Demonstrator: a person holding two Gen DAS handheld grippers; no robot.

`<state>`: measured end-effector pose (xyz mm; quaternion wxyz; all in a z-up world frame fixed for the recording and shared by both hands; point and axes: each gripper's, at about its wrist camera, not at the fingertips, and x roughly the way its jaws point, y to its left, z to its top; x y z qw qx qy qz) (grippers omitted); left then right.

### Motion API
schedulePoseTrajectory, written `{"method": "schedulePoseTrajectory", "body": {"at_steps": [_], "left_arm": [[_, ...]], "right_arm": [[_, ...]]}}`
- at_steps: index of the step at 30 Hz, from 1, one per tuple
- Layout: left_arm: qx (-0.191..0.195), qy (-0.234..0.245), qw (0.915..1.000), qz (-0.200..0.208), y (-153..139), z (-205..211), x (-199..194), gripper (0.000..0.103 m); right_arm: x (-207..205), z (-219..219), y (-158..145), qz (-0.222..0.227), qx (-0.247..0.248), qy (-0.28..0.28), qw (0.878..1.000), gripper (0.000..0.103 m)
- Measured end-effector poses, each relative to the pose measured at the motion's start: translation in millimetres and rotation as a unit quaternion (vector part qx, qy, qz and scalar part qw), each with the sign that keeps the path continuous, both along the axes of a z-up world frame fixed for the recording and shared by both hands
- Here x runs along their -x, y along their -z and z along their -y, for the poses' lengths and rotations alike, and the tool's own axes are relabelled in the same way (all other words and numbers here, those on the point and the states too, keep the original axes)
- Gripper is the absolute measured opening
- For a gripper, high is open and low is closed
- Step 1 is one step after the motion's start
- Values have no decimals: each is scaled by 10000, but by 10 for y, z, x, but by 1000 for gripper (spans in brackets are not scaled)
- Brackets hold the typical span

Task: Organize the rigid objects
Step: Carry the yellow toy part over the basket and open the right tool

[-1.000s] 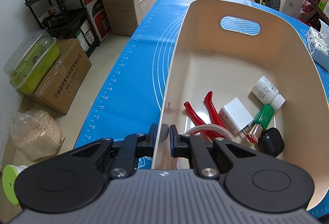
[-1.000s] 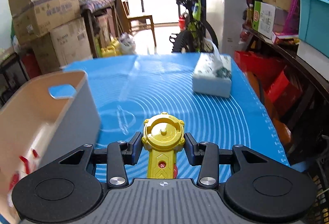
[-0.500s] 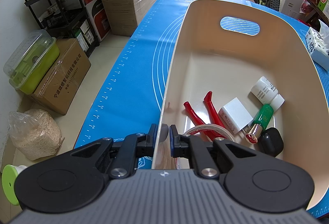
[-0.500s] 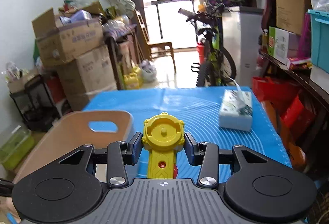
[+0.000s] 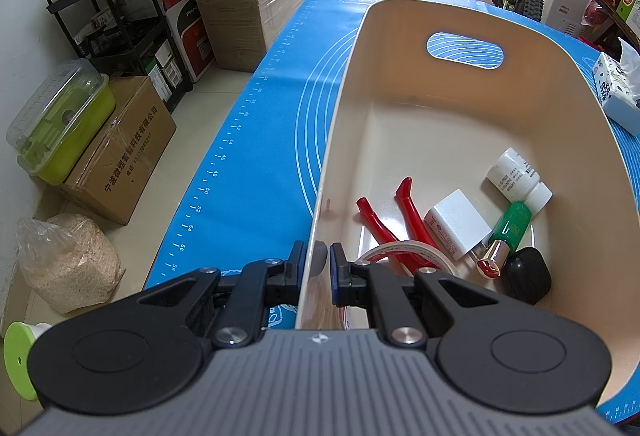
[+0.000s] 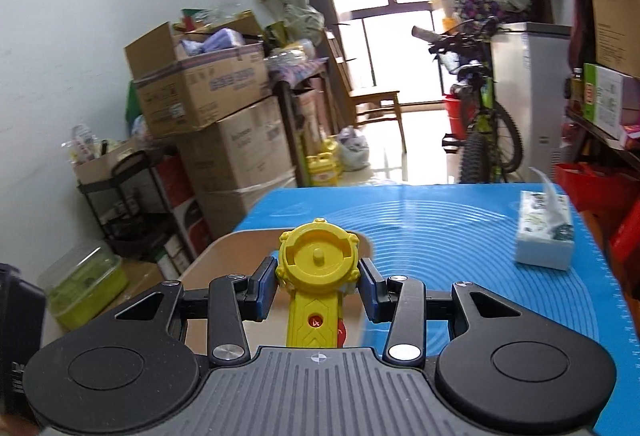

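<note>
The cream bin (image 5: 460, 124) looks like smooth plastic with a soft sheen on its inner walls. Inside, the red-handled pliers (image 5: 404, 212) wear glossy rubbery sleeves, the white charger block (image 5: 456, 224) is satin plastic, and the black case (image 5: 524, 274) is matt. The green tube (image 5: 510, 228) has a shiny metallic collar. The blue mat (image 5: 256, 156) on the counter looks like matt, smooth silicone printed with white lines. The yellow toy (image 6: 316, 268) is moulded glossy plastic. The tissue pack (image 6: 544, 236) is wrapped in thin printed film.
</note>
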<state>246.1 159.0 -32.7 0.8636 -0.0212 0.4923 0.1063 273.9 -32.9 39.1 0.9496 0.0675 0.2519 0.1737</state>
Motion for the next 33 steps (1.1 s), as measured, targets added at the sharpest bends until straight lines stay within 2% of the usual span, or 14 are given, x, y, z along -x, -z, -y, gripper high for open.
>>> {"method": "schedulePoseTrajectory", "body": {"at_steps": [6, 14, 23, 28, 33], "left_arm": [[15, 19, 10000, 14, -6, 6, 1, 13], [25, 29, 10000, 23, -6, 0, 10, 13], [14, 29, 10000, 23, -7, 2, 9, 13], [15, 29, 10000, 23, -7, 2, 10, 13], [14, 21, 10000, 41, -19, -1, 12, 13]], "right_arm": [[18, -248, 53, -59, 45, -260, 9996, 49], [-30, -513, 308, -609, 209, -577, 9963, 49], [-81, -716, 624, -1282, 530, -908, 9862, 50], [-44, -745, 651, -1340, 622, -973, 9842, 50], [-27, -676, 559, -1207, 467, -904, 9875, 50]]}}
